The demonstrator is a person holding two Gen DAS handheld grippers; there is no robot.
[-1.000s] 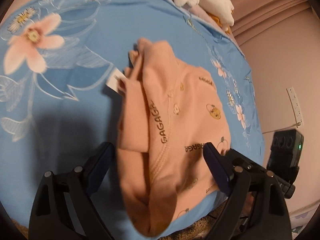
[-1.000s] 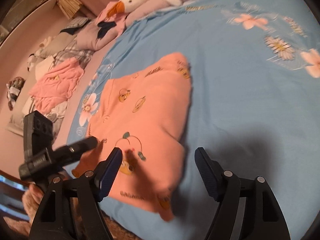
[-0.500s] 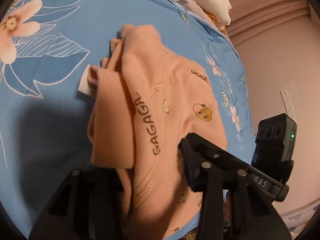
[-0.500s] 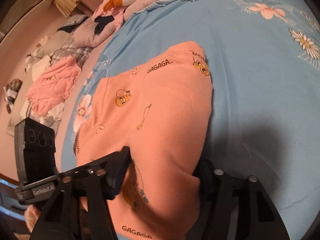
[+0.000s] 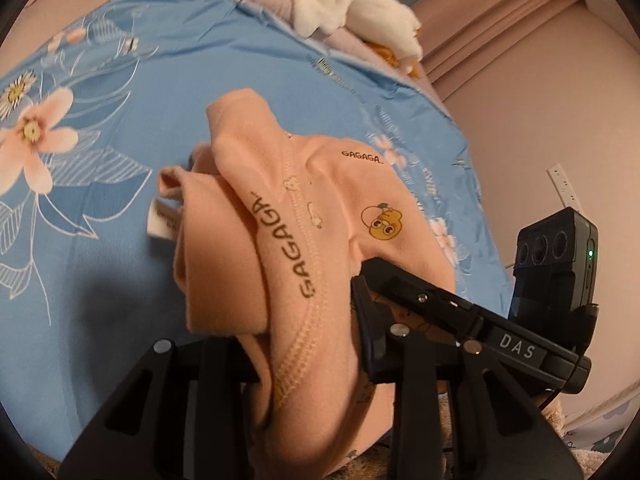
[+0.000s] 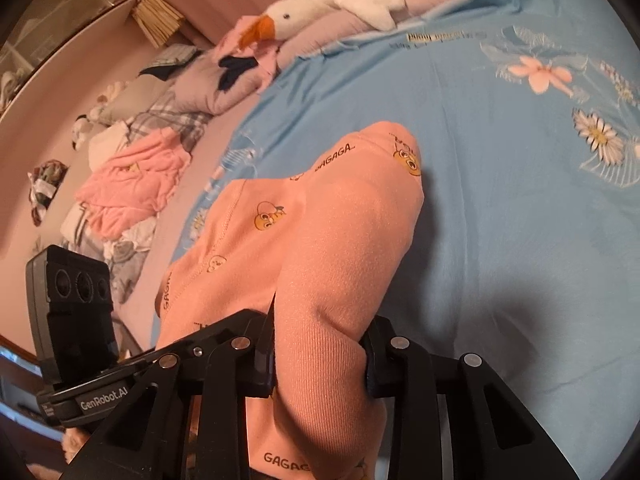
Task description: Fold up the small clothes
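Item: peach baby garment (image 5: pixel 320 216), printed with "GAGAGA" lettering and small yellow cartoon faces, a stitched seam running down its length.

Hidden or unclear: your left gripper (image 5: pixel 304 344) has its fingertips buried in the cloth, so you see only the black frames either side of the bunched fabric. The same holds for your right gripper (image 6: pixel 320 352): the fabric fills the gap and covers the pads. The near hem of the garment is cut off at the bottom of both wrist views. The white care label (image 5: pixel 162 222) at the garment's left edge is blurred; its print cannot be read. In the left wrist view the other gripper's camera block (image 5: pixel 554 256) covers part of the bedspread's right edge.

Tongs: left clamped on a thick gather of the garment's near edge; right clamped on a folded roll of the same garment, fingers pressing in from both sides.

Location: the garment is raised at your end, held between the two grippers, and its far part trails down onto the blue floral bedspread (image 6: pixel 500 184). It looks doubled over, with a loose flap (image 5: pixel 216 248) hanging on the left side.

Also on the bed: a white goose plush (image 6: pixel 304 12) at the head, and a pink garment (image 6: pixel 132 184) on a heap of clothes at the far side.
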